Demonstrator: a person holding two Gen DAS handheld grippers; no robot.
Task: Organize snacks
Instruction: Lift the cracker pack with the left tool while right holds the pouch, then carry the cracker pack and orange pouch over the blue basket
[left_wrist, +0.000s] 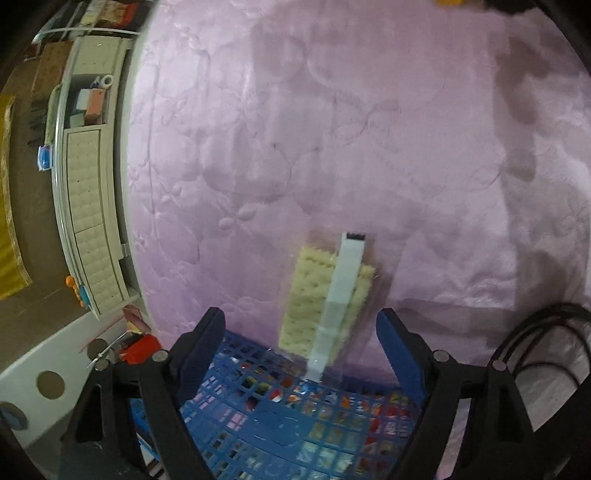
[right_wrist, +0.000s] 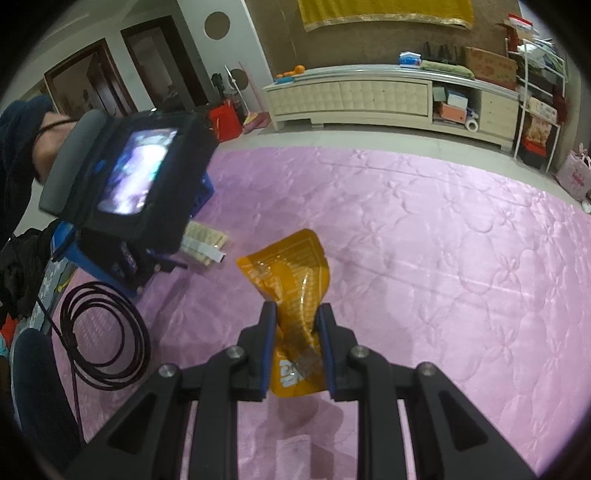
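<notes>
My left gripper (left_wrist: 301, 315) is open, its blue pads wide apart and touching nothing. Just beyond them a clear packet of pale crackers (left_wrist: 314, 291) with a white strip lies loose on the pink quilted cover (left_wrist: 369, 147). Its near end reaches the rim of the blue lattice basket (left_wrist: 280, 417), which holds several colourful snack packs. In the right wrist view the same cracker packet (right_wrist: 205, 243) shows under the left gripper's body (right_wrist: 129, 184), beside the basket (right_wrist: 205, 192). My right gripper (right_wrist: 297, 308) is shut on an orange snack pouch (right_wrist: 291, 269), held above the cover.
A coil of black cable (right_wrist: 103, 332) lies on the cover at the left. Past the cover's far edge stands a long cream cabinet (right_wrist: 369, 99) with boxes, and a shelf rack (right_wrist: 539, 92) at the right. A person's dark sleeve (right_wrist: 18, 140) is at the far left.
</notes>
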